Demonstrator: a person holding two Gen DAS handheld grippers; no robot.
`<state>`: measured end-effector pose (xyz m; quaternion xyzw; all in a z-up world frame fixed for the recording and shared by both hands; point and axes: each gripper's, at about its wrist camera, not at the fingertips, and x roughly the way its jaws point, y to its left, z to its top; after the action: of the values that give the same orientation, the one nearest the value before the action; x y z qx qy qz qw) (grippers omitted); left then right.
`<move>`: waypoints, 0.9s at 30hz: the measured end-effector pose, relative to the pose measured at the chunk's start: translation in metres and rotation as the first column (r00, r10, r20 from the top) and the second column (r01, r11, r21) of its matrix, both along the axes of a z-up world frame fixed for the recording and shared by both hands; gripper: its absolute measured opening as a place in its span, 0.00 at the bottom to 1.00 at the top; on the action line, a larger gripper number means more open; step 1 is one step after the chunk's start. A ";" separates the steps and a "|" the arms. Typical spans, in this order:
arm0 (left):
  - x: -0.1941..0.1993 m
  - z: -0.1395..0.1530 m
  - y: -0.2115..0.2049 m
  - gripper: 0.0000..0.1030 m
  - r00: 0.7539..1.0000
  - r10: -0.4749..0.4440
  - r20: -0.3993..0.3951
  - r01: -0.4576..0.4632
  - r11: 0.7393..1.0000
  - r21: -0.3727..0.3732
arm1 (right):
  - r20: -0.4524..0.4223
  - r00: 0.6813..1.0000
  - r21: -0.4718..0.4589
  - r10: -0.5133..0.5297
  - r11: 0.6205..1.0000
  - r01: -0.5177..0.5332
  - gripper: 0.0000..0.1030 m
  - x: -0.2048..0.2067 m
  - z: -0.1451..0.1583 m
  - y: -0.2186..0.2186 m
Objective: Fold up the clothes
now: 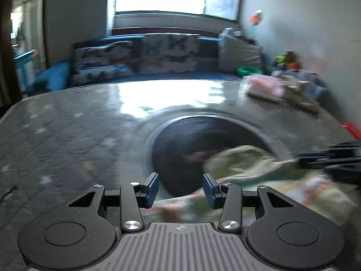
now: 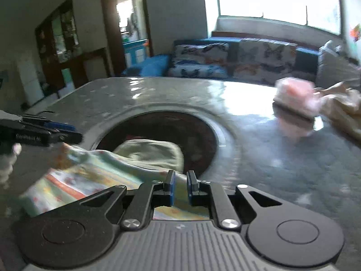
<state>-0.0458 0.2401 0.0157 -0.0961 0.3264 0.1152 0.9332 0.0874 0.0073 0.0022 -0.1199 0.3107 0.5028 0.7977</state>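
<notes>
Left gripper (image 1: pixel 180 188): jaws apart, pads clear of the cloth. Right gripper (image 2: pixel 181 186): jaws narrowed, small gap visible, patterned garment (image 2: pixel 94 176) beneath; grip can't be confirmed. Garment lies at the table's (image 2: pixel 259 149) near edge, draped into its round hole (image 2: pixel 162 135). Lettering on the left gripper's side too blurred to read. Folded pink cloth (image 2: pixel 295 94) near the far right edge.

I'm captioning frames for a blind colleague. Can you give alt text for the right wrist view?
The right tool, jaws nearly closed, sits over a pale green patterned garment lying on a grey table with a round dark recess. The left tool enters from the left; folded pink clothes sit farther back.
</notes>
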 end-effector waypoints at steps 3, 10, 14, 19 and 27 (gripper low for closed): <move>0.011 -0.003 -0.012 0.44 0.999 -0.049 -0.005 0.049 0.997 -0.053 | -0.014 1.000 -0.025 0.021 0.999 -0.021 0.09 -0.001 -0.010 0.020; 0.034 -0.028 -0.007 0.47 0.997 -0.013 -0.075 0.007 0.997 -0.078 | -0.021 1.000 -0.027 0.005 1.000 -0.006 0.12 0.004 -0.009 0.026; 0.019 -0.017 -0.012 0.45 0.999 -0.007 -0.038 0.005 0.998 -0.060 | 0.002 0.998 -0.021 0.064 0.998 -0.064 0.14 -0.010 0.002 0.017; -0.008 -0.003 -0.046 0.45 0.995 -0.097 0.014 0.097 0.995 -0.037 | 0.019 0.987 -0.026 0.158 0.987 -0.157 0.14 -0.043 0.003 0.009; -0.037 -0.014 -0.083 0.45 0.989 -0.149 0.020 0.150 0.988 -0.030 | 0.064 0.976 -0.035 0.209 0.978 -0.207 0.14 -0.085 -0.004 -0.008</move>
<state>-0.0831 0.1567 0.0015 -0.0871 0.3264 0.0389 0.9404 0.0024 -0.0008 -0.0016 -0.1796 0.2764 0.5748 0.7490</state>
